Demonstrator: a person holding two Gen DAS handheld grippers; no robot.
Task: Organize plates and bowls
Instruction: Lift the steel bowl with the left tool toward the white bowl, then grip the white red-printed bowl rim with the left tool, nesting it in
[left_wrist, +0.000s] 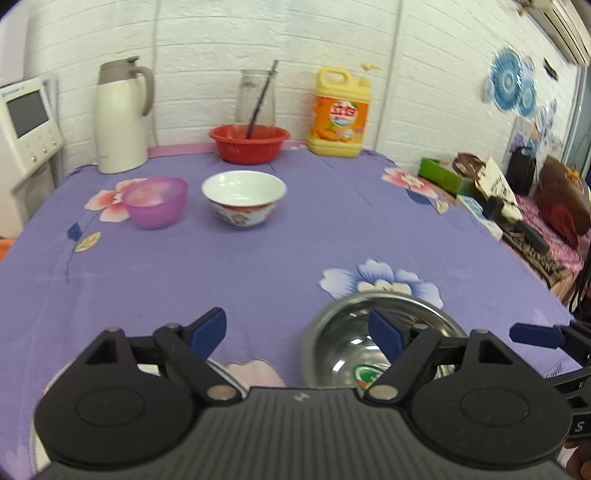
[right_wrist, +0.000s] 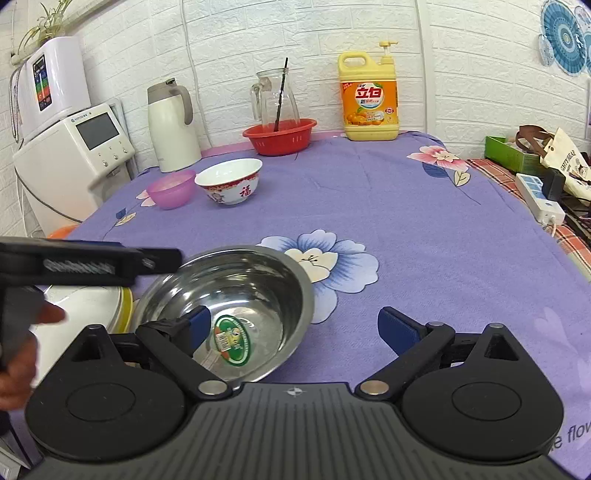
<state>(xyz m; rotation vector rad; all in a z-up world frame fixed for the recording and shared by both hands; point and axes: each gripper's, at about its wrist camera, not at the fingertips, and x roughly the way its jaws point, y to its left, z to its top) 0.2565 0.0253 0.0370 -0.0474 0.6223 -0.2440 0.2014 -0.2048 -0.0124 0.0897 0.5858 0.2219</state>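
Note:
A steel bowl with a green sticker inside sits near the table's front; it also shows in the left wrist view. White plates with a yellow rim lie just left of it. A white patterned bowl and a purple plastic bowl stand farther back. My left gripper is open and empty, its right finger over the steel bowl. My right gripper is open and empty, its left finger inside the steel bowl's rim.
At the back stand a white kettle, a red basin with a glass jug, and a yellow detergent bottle. A white appliance is at the left. Clutter and a power strip lie beyond the right edge.

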